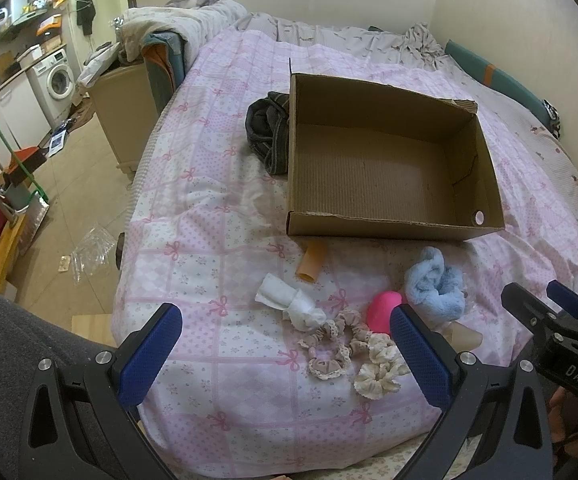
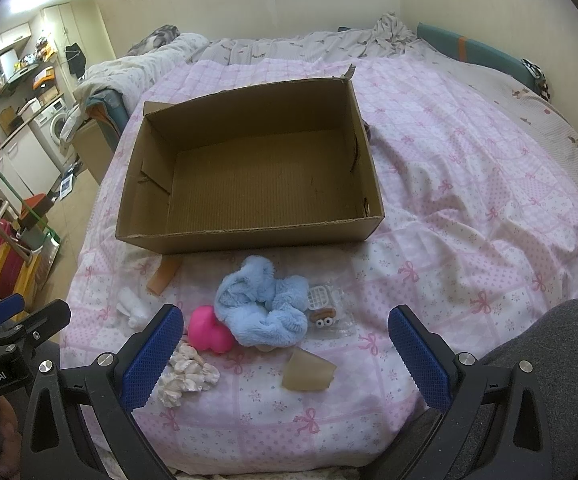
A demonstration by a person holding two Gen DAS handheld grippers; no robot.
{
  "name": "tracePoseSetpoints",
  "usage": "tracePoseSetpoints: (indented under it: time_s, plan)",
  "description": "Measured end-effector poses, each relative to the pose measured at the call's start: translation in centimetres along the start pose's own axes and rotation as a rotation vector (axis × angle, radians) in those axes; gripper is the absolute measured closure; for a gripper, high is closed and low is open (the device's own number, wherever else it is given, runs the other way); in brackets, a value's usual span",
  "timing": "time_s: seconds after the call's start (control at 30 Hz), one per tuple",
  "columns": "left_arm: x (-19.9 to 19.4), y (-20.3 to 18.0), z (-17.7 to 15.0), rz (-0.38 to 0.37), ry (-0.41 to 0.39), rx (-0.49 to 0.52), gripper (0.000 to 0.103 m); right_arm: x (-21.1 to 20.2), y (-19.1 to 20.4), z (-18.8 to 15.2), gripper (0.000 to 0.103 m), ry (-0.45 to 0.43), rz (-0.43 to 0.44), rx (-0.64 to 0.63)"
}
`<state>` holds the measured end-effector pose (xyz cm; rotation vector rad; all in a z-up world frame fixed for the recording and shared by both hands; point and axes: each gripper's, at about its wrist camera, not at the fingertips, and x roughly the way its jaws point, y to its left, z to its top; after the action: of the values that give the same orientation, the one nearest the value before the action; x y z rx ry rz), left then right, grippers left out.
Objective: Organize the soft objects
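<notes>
With both the left tongs and right tongs spread wide and empty, the right should pinch the blue scrunchie just ahead deeply, then lift it clear into the cardboard box beyond.

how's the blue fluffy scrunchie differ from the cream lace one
The blue fluffy scrunchie is plush, thick and plainly larger; the cream lace scrunchie is thin, frilled fabric. The blue one lies nearer the cardboard box, the cream one nearer the bed's front edge. Both lie loose on the pink bedspread, unheld.
</notes>
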<state>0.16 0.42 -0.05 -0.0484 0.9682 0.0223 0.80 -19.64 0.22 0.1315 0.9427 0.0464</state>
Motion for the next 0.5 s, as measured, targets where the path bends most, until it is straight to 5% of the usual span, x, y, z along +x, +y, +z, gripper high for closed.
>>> tracePoseSetpoints:
  time_s: [0.5]
  plan:
    - [-0.07,0.1,0.07,0.003,-0.001,-0.001,0.0,-0.02,-0.07,0.01,0.0,-0.001,0.001,0.0]
